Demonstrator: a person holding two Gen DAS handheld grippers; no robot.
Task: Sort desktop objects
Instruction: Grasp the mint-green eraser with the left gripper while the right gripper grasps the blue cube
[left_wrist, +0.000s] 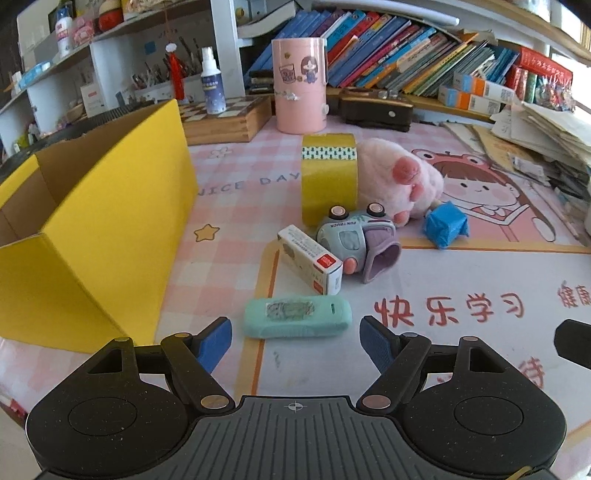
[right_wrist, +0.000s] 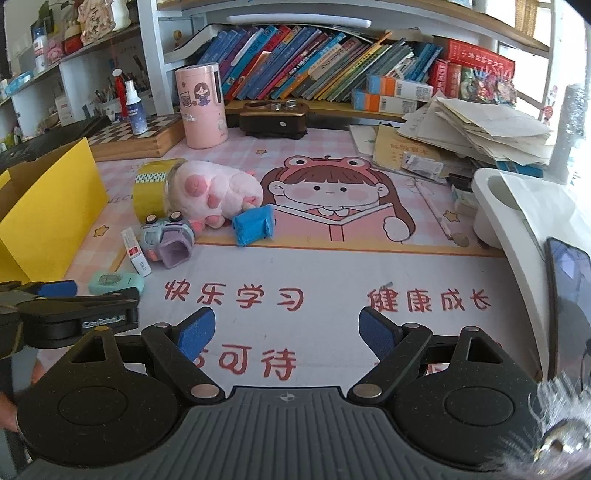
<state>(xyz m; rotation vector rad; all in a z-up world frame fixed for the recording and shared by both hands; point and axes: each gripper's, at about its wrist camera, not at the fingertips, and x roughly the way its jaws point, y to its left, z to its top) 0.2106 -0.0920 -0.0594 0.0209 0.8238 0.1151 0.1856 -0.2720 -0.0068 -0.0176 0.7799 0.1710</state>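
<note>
We held both tools over the near edge of the bench, and both sets of jaws were spread wide with nothing between them. The left gripper (left_wrist: 295, 341) pointed straight at the mint-green eraser (left_wrist: 296, 317), which lay flat just ahead of its fingertips near the open yellow box (left_wrist: 110, 229) at the bench's left edge. We judged this the step in hand: straddle the eraser across its short side, keep both pads level on the mat, and close only once the eraser sat squarely between them, since a skewed approach would nudge it away.

The right gripper (right_wrist: 286, 330) hung over bare printed mat, well apart from the pile. Just behind the eraser stood a small white carton (left_wrist: 310, 260), touching an overturned toy car (left_wrist: 354, 236). Further back were a yellow tape roll (left_wrist: 328, 177), a pink plush toy (left_wrist: 399, 181) and a blue wrapped block (left_wrist: 445, 223). The carton sat near enough to catch a jaw pushed too far forward.
</note>
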